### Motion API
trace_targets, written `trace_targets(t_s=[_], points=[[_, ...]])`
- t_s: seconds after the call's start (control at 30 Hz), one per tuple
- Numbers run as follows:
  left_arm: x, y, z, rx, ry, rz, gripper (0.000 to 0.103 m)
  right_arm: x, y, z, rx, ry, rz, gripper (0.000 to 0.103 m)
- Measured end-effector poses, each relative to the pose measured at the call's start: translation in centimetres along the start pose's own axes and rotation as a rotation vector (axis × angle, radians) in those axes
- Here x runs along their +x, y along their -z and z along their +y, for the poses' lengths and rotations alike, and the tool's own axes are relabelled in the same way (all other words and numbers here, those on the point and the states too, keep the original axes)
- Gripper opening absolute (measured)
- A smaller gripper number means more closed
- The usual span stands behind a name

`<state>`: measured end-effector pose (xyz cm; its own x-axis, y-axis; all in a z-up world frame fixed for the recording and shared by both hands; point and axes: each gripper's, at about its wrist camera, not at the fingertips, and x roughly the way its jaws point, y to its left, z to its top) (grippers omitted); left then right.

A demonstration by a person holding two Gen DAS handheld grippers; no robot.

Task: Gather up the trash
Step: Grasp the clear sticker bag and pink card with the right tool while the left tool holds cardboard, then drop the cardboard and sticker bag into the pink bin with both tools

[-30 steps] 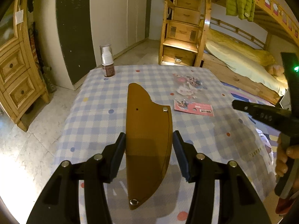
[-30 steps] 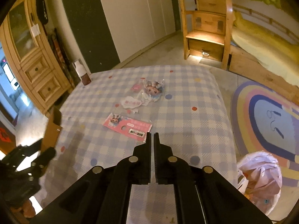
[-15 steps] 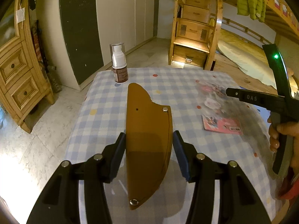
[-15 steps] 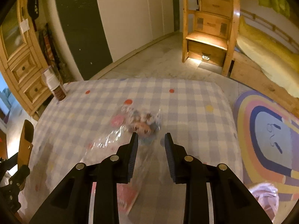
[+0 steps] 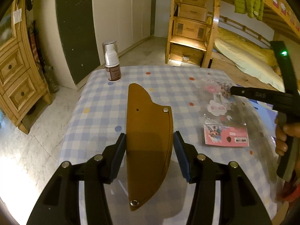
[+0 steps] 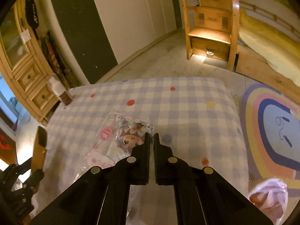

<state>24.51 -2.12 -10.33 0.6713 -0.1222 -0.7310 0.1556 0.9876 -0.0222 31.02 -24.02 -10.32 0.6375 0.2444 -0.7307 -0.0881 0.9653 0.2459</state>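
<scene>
1. The left gripper [image 5: 149, 154] stands about half open, its blue pads [image 5: 117, 156] pressed against both edges of a brown sheath [image 5: 148, 131]. The sheath is held clear of the table [image 5: 97, 101], its point aimed away from the holder.
2. The right gripper [image 6: 151, 140] has its jaws all but together. Its tips sit on the right edge of a clear wrapper [image 6: 120, 136] printed with a cartoon figure. Whether the film is actually pinched between the tips cannot be told from the right wrist view.
3. The wrapper lies on the checked cloth near the table's middle. From the left wrist view the wrapper [image 5: 218, 101] is right of the sheath, with the right gripper [image 5: 232, 91] at its far end.
4. A pink card [image 5: 226, 136] lies flat just nearer than the wrapper, touching no gripper.
5. A pump bottle [image 5: 112, 63] stands upright at the far left corner of the table, well apart from the trash.
6. A hand [image 5: 283, 135] grips the right tool's handle at the right edge of the left wrist view.
7. A tied plastic bag [image 6: 268, 198] sits on the floor beside the table's right side, near a rainbow rug [image 6: 271, 127].
</scene>
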Motion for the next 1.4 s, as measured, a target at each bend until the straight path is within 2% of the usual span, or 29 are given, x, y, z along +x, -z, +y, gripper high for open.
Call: trace_targets(t_s=[0.2, 0.33, 0.57, 0.67, 0.9, 1.13, 1.17, 1.23, 1.27, 1.3, 1.4], points=[[-3.3, 2.3, -3.1, 0.046, 0.061, -0.005, 0.050, -6.1, 4.6, -0.6, 0.045, 0.066, -0.023, 0.004], [-5.3, 4.1, -6.7, 0.108, 0.120, -0.020, 0.050, -9.6, 8.1, -2.2, 0.094, 0.115, -0.040, 0.004], [-7.6, 5.8, -14.4, 0.211, 0.292, -0.046, 0.050, -16.1, 13.7, -7.4, 0.191, 0.258, -0.083, 0.004], [-8.1, 6.0, -18.0, 0.274, 0.333, -0.060, 0.050, -18.0, 15.4, -10.7, 0.248, 0.317, -0.091, 0.004], [-8.0, 6.0, -24.1, 0.349, 0.379, -0.070, 0.050, -18.7, 16.6, -18.4, 0.346, 0.443, -0.071, 0.008], [-6.9, 5.8, -26.4, 0.372, 0.372, -0.063, 0.050, -16.9, 16.7, -23.4, 0.393, 0.472, -0.034, 0.009], [-6.8, 5.9, -26.7, 0.377, 0.370, -0.063, 0.050, -16.9, 16.8, -23.7, 0.398, 0.470, -0.029, 0.011], [-6.6, 5.8, -27.0, 0.382, 0.369, -0.059, 0.050, -17.0, 17.0, -24.2, 0.410, 0.465, -0.031, 0.033], [-6.5, 5.9, -27.1, 0.386, 0.370, -0.058, 0.050, -17.2, 17.1, -24.1, 0.410, 0.463, -0.034, 0.037], [-6.5, 5.8, -27.1, 0.388, 0.369, -0.057, 0.050, -17.6, 17.3, -24.0, 0.409, 0.459, -0.039, 0.041], [-6.4, 5.9, -27.6, 0.395, 0.371, -0.052, 0.050, -18.7, 18.0, -23.5, 0.418, 0.439, -0.053, 0.042]])
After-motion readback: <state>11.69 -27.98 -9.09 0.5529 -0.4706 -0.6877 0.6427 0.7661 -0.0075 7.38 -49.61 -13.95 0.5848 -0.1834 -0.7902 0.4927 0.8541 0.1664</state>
